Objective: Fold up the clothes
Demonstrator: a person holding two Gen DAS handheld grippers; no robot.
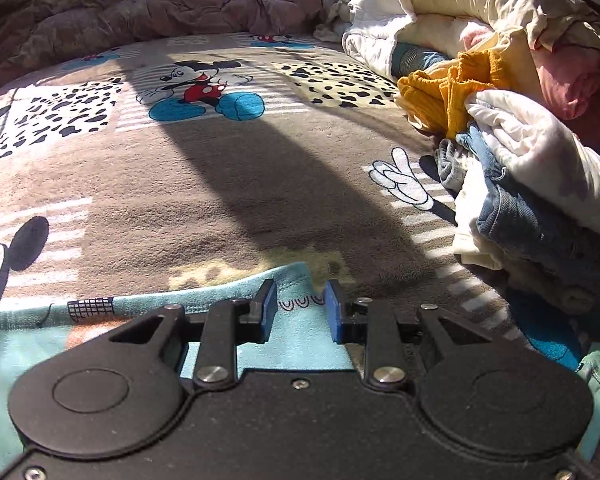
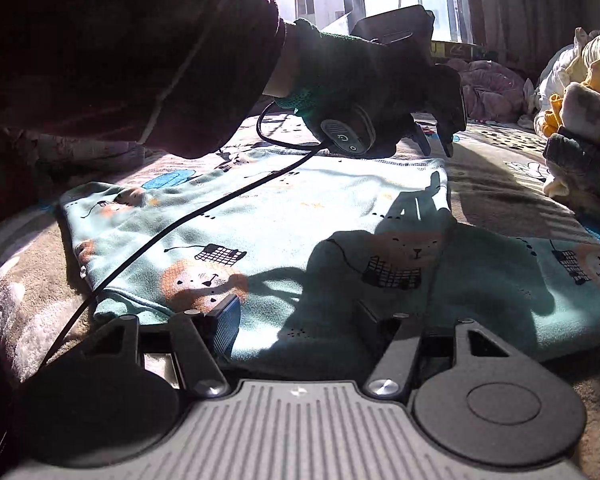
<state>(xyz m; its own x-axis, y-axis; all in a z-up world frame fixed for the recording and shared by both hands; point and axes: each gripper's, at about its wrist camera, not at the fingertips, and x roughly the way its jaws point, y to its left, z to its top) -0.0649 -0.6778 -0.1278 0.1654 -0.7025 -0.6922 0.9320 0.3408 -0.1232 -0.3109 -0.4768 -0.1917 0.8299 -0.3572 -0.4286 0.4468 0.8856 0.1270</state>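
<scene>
Between and beneath the left gripper's (image 1: 301,307) slightly parted, empty fingers lies a pale teal garment (image 2: 300,216), printed with orange lions, flat on a Mickey Mouse blanket (image 1: 204,168). The right gripper's (image 2: 296,320) fingers spread over its near edge, pinching nothing.

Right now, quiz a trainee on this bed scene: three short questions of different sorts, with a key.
1. True or false: the left tool clamps the teal lion-print garment.
2. Multiple choice: the mustard knit lies A) in the clothes pile B) on the teal garment C) in the right tool.
3. Fill in: the blanket under everything shows a cartoon ____.

Key: 1 false, its pads stand apart over the cloth; 2 A; 3 mouse.
</scene>
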